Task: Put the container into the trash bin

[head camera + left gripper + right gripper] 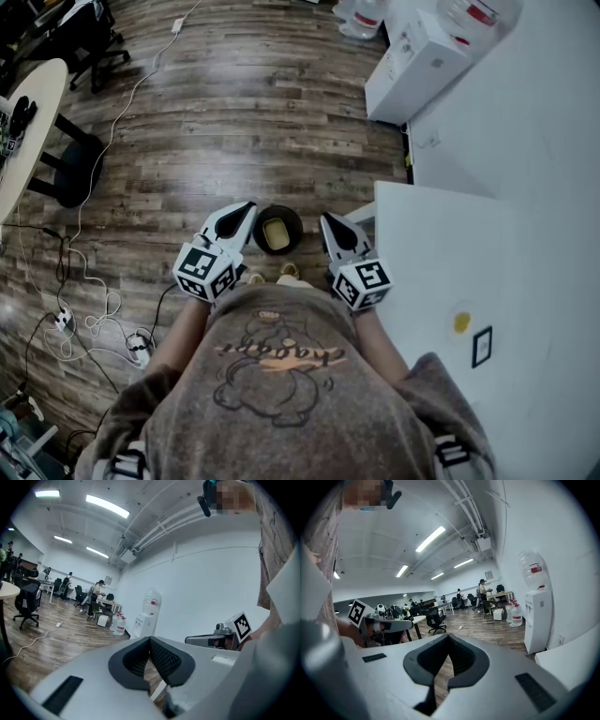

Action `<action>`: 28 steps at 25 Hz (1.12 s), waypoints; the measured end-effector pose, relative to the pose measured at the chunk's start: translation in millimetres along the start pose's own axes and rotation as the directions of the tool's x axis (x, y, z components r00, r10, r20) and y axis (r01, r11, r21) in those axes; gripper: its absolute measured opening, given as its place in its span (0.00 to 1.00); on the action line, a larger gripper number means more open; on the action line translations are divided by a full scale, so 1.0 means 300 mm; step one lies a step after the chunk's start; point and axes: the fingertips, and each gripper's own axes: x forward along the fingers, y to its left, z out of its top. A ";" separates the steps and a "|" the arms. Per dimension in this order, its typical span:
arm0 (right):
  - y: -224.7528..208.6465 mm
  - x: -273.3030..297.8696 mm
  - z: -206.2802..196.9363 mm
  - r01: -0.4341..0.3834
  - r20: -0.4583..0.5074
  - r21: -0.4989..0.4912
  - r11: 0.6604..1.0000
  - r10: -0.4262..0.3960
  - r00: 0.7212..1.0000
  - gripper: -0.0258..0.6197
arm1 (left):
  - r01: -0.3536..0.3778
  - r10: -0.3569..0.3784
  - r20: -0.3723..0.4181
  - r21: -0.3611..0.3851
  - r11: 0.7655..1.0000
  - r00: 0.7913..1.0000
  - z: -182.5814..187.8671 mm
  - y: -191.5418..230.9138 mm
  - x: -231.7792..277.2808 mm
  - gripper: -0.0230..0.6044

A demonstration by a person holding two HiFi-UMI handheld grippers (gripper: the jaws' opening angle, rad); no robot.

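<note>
- The left gripper (pixel 246 211) and the right gripper (pixel 328 223) each have their jaws pressed together, empty.
- The pale yellow rectangular container (pixel 275 234) lies inside the round black trash bin (pixel 259 229), between both grippers' tips.

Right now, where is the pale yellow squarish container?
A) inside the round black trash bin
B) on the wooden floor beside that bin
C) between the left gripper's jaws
A: in the head view the pale yellow container lies inside the round black trash bin on the wooden floor.
</note>
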 end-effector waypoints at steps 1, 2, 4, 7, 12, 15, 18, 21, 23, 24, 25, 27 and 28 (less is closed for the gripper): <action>0.003 0.002 0.002 0.000 -0.006 -0.001 1.000 0.000 1.000 0.04 | 0.000 0.000 -0.001 -0.001 1.000 1.000 0.000 0.001 0.000 0.04; 0.004 0.004 0.004 0.000 -0.009 -0.001 1.000 0.000 1.000 0.04 | 0.000 0.000 -0.002 -0.001 1.000 1.000 0.001 0.002 0.002 0.04; 0.001 0.005 0.003 0.001 -0.011 -0.002 1.000 -0.001 1.000 0.04 | 0.000 0.000 -0.003 -0.002 1.000 1.000 0.001 0.001 0.006 0.04; -0.003 0.008 0.000 0.001 -0.011 0.005 1.000 -0.001 1.000 0.04 | 0.002 -0.002 -0.004 -0.005 1.000 1.000 0.002 0.001 0.015 0.04; -0.012 0.014 0.002 -0.011 -0.007 0.022 1.000 0.011 1.000 0.04 | 0.003 -0.003 -0.006 -0.010 1.000 1.000 0.003 -0.001 0.033 0.04; -0.015 0.021 0.011 -0.026 -0.010 0.026 0.999 0.026 1.000 0.04 | 0.001 -0.001 -0.008 -0.016 1.000 1.000 0.008 0.003 0.042 0.04; -0.019 0.025 0.029 -0.044 -0.017 0.027 0.999 0.044 0.999 0.04 | -0.005 0.005 -0.010 -0.020 1.000 1.000 0.015 0.003 0.048 0.04; -0.031 0.024 0.034 -0.051 -0.015 0.026 0.998 0.052 0.999 0.04 | -0.012 0.012 -0.008 -0.022 1.000 1.000 0.013 0.002 0.051 0.04; -0.042 0.026 0.018 -0.058 -0.008 0.023 0.998 0.058 0.998 0.04 | -0.016 0.015 -0.007 -0.024 1.000 1.000 0.008 0.001 0.050 0.04; -0.045 0.026 0.012 -0.064 -0.006 0.023 0.998 0.064 0.998 0.04 | -0.017 0.016 -0.007 -0.024 1.000 1.000 0.005 0.000 0.051 0.04; -0.048 0.028 0.010 -0.069 -0.005 0.023 0.997 0.069 0.998 0.04 | -0.017 0.017 -0.007 -0.023 1.000 1.000 0.003 -0.001 0.053 0.04; -0.056 0.035 0.013 -0.079 -0.005 0.024 0.997 0.079 0.997 0.04 | -0.019 0.019 -0.008 -0.018 1.000 1.000 0.001 0.001 0.062 0.04; -0.059 0.040 0.016 -0.083 -0.005 0.025 0.996 0.084 0.996 0.04 | -0.020 0.020 -0.008 -0.015 1.000 1.000 0.001 0.003 0.068 0.04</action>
